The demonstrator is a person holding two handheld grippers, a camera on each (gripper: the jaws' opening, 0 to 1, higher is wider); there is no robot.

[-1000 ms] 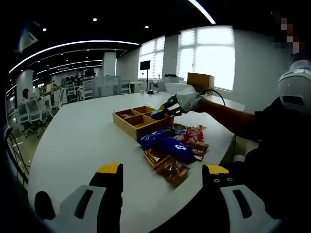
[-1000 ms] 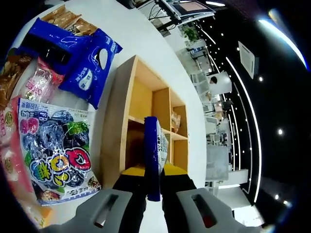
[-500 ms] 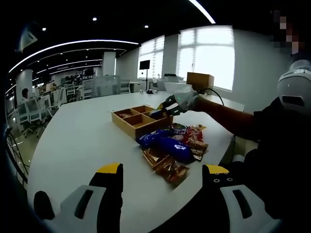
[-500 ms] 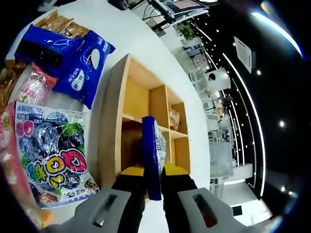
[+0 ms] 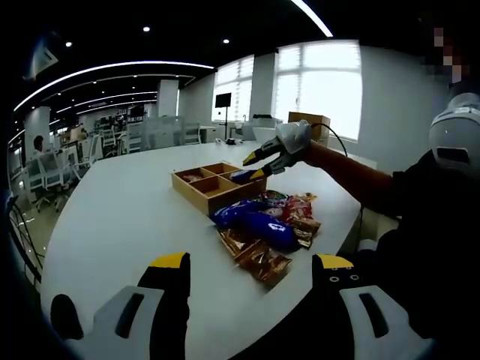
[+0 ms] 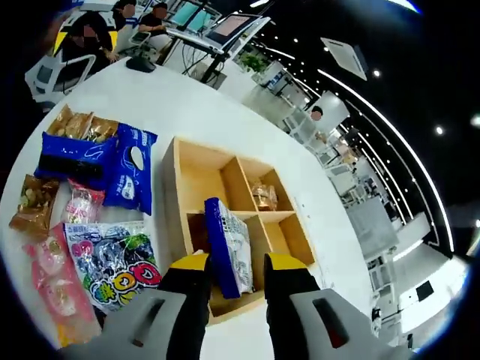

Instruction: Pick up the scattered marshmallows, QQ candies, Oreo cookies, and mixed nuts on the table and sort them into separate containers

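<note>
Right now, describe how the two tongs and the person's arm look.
Left tongs: pale grey bodies with slotted sides, black jaws tipped yellow. Right tongs match: grey bodies, black jaws, yellow tips. Seen from the left gripper view, a black cable trails from the right tongs, and the person wears a dark sleeve.

white table (image 5: 120, 217), office chairs (image 5: 52, 169) behind, cardboard box (image 5: 309, 120) by bright window (image 5: 322, 82).

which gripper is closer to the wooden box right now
Right. The right gripper hovers just above the wooden box; the left gripper is well back across the snack pile.
</note>
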